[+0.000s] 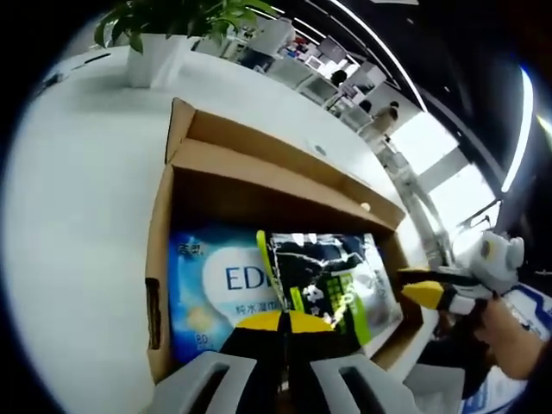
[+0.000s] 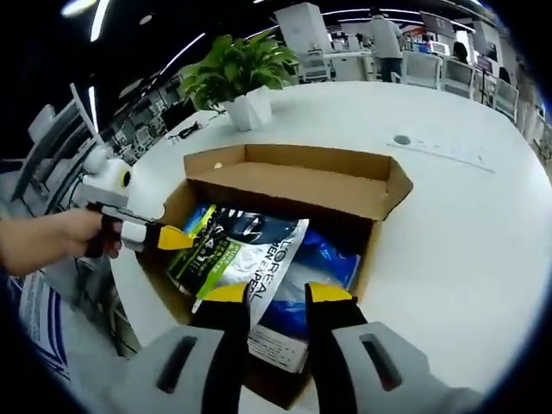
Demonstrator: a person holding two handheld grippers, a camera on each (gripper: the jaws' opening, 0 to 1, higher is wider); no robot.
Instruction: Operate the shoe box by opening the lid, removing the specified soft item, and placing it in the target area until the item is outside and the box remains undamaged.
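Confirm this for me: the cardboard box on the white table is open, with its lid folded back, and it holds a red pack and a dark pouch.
One detail is wrong: the pack is blue, not red, as the left gripper view shows. The rest stands: the cardboard box on the white table is open, its lid folded back, and the dark pouch lies inside on the pack.

- Left tongs [image 1: 284, 321]: jaws pressed together, yellow tips touching, rising from the bottom of the left gripper view.
- Right tongs [image 2: 278, 295]: jaws parted, a clear gap between the yellow tips.
- In the right gripper view, a hand [image 2: 52, 240] grips the left tongs' handle, off to the left of the right tongs.
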